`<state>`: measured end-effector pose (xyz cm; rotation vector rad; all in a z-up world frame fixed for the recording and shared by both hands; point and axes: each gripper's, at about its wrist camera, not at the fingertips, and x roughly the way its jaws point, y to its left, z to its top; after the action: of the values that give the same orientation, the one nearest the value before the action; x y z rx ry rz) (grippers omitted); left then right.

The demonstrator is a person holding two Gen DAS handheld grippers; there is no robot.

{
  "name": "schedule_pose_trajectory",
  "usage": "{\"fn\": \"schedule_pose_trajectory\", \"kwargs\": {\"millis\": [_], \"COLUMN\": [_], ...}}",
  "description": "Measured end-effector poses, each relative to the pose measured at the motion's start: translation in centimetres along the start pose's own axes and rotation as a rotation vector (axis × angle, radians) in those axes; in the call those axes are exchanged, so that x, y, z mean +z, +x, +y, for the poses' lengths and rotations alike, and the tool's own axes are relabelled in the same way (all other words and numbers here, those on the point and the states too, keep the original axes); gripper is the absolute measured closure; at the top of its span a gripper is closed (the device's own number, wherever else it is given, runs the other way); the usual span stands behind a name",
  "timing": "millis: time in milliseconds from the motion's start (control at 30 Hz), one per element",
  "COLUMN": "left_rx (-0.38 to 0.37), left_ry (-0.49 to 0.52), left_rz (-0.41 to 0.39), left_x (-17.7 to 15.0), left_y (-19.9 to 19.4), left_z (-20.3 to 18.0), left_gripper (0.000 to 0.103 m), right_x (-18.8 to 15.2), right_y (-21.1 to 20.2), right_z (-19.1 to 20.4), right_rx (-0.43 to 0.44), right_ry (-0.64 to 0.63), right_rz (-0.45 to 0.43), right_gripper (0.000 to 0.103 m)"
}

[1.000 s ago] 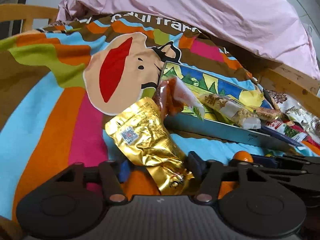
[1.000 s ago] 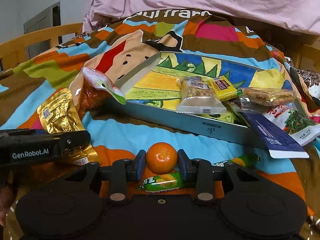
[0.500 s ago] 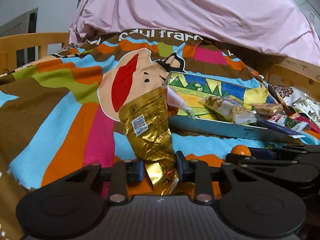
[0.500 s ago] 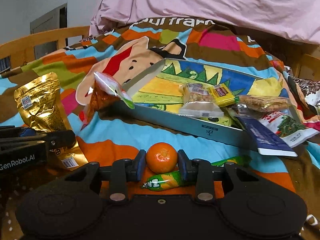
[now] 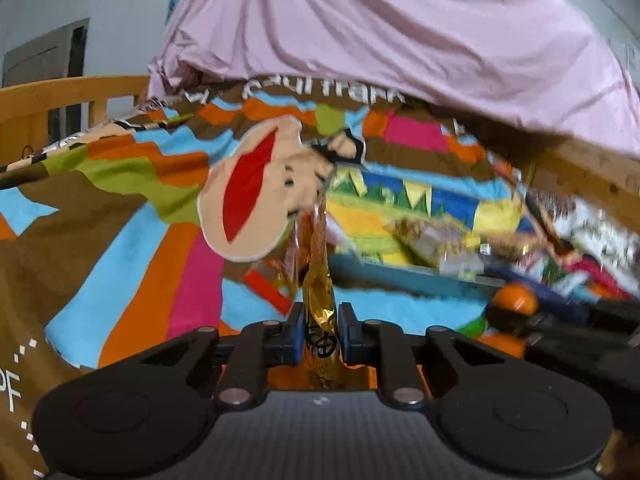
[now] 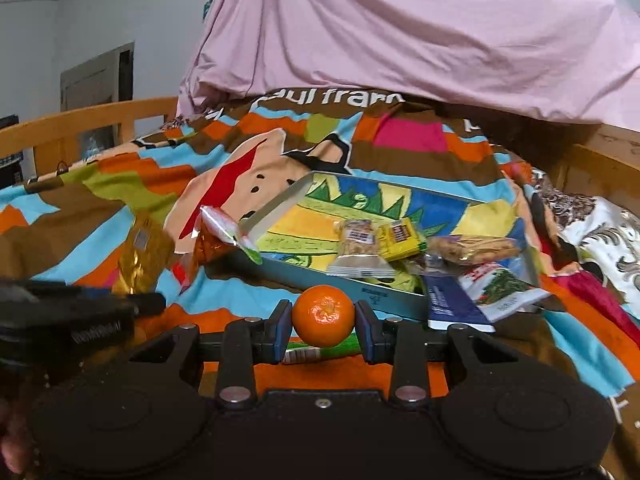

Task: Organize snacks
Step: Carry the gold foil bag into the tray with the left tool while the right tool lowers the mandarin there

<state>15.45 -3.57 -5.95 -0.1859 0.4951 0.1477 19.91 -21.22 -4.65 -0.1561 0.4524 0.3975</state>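
Now both hands carry something toward the painted tray [image 6: 280,204] that lies on the striped bedspread [image 6: 100,184]. The left tool [image 5: 319,332] is clamped on the lower end of a gold foil pouch [image 5: 318,280], which stands edge-on above the jaws, just short of the tray's near-left corner; the right tool [image 6: 323,322] is clamped on a small orange [image 6: 323,316] held clear of the bed, in front of the tray's near wall. The tray's right half already holds wrapped bars and packets, some spilling over the rim, while its left half looks free. A good placement probably means bringing the pouch over that open left part and lowering it flat before letting go, since foil held by one end can flop or slide. The orange is best set low against a wall or a packet, because it may roll. A red-orange packet [image 6: 216,240] leans at the near-left corner and could be knocked on the way in.
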Motion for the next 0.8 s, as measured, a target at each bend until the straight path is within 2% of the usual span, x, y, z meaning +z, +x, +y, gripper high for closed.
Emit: {"fn": "schedule_pose_trajectory", "kwargs": {"millis": [167, 333, 433, 567, 800], "left_rx": [0.010, -0.019, -0.060, -0.113, -0.212], "left_ry": [-0.046, -0.076, -0.097, -0.080, -0.109], "left_rz": [0.030, -0.028, -0.066, -0.096, -0.098], "left_x": [-0.7, 0.6, 2.3, 4.8, 9.8], "left_y": [0.3, -0.9, -1.2, -0.6, 3.6], "left_z": [0.2, 0.0, -0.9, -2.4, -3.9], "left_gripper": [0.085, 0.085, 0.085, 0.085, 0.085], "right_x": [0.2, 1.6, 2.5, 3.6, 4.4], "right_y": [-1.2, -1.8, -2.6, -2.2, 1.4], "right_z": [-0.6, -1.2, -2.0, -2.9, -4.5], "right_rx": [-0.014, -0.026, -0.035, -0.046, -0.046], "right_ry": [0.024, 0.034, 0.032, -0.044, -0.099], "right_rz": [-0.016, -0.061, -0.098, -0.131, -0.157], "right_gripper": [0.067, 0.067, 0.067, 0.067, 0.067]}}
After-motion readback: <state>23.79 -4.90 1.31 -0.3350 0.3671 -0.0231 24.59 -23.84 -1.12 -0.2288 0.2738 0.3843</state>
